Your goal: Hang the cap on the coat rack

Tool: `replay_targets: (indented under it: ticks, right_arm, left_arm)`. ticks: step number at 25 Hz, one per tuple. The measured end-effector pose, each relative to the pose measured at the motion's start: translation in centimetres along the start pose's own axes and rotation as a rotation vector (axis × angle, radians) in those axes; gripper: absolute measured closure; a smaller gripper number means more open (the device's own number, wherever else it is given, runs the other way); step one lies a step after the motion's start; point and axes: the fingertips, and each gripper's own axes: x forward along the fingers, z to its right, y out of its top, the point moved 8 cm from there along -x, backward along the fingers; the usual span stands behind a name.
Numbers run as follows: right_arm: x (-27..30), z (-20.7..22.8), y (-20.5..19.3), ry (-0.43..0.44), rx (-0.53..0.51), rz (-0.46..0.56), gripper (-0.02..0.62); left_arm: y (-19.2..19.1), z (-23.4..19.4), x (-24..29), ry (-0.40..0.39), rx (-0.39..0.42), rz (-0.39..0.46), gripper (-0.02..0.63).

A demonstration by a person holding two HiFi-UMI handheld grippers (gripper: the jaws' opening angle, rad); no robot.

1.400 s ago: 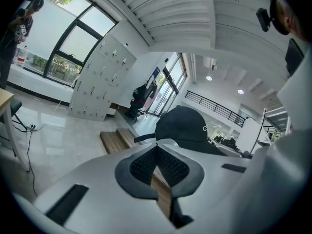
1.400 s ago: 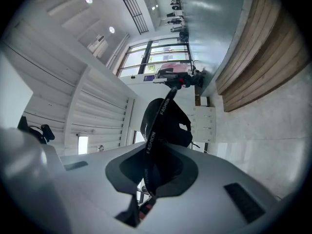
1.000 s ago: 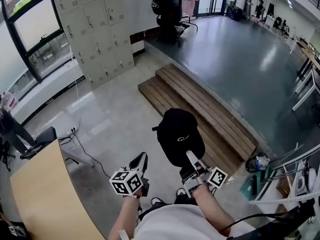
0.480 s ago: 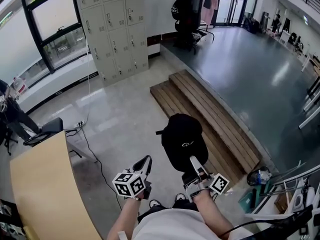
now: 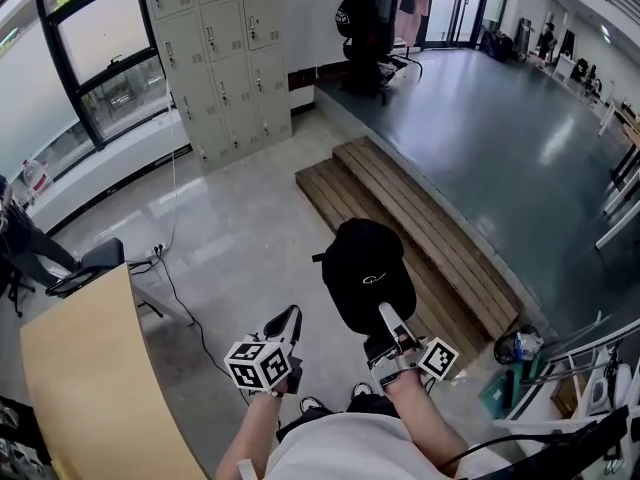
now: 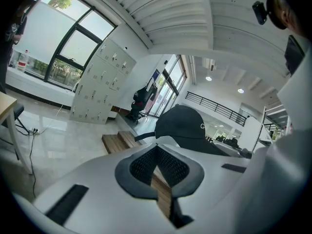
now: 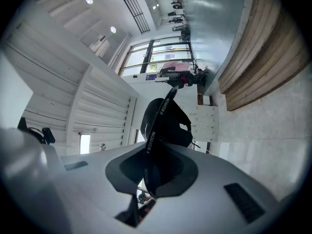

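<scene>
The right gripper (image 5: 384, 317) has its jaws clamped on the black cap (image 5: 367, 271). It holds the cap up in the air in front of the person, over the near end of the wooden steps (image 5: 425, 230). In the right gripper view the cap's (image 7: 165, 121) lettered dark edge runs straight down between the pads of that gripper (image 7: 153, 173). The left gripper (image 5: 289, 320) hangs just beside it to the left, its jaws together on nothing.

The coat rack (image 5: 373, 10) stands well apart at the far edge of the raised dark floor (image 5: 480, 118), already hung with dark bags and garments. The steps lie between the cap and that raised floor. Grey lockers (image 5: 215, 58) line the wall to the left. A wooden table (image 5: 85, 393) fills the lower left, with a chair (image 5: 78, 271) at its far end and a cable (image 5: 178, 303) trailing across the pale floor (image 5: 240, 228).
</scene>
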Motion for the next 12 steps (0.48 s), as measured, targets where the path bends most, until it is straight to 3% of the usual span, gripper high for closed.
replay_targets:
  ticks: [5, 8, 12]
  right_arm:
    - [1.4, -0.5, 1.4, -0.023, -0.115, 0.024, 0.575]
    - [1.9, -1.3, 2.5, -0.052, -0.217, 0.050, 0.575]
    - [2.0, -1.8, 4.5, -0.077, -0.278, 0.094, 0.575]
  left_arm:
    - [0.8, 0.7, 1.0, -0.009, 0.025, -0.013, 0.602]
    - [1.4, 1.8, 2.0, -0.050, 0.067, -0.033, 0.603]
    - [2.1, 3.4, 4.5, -0.103, 0.113, -0.044, 0.603]
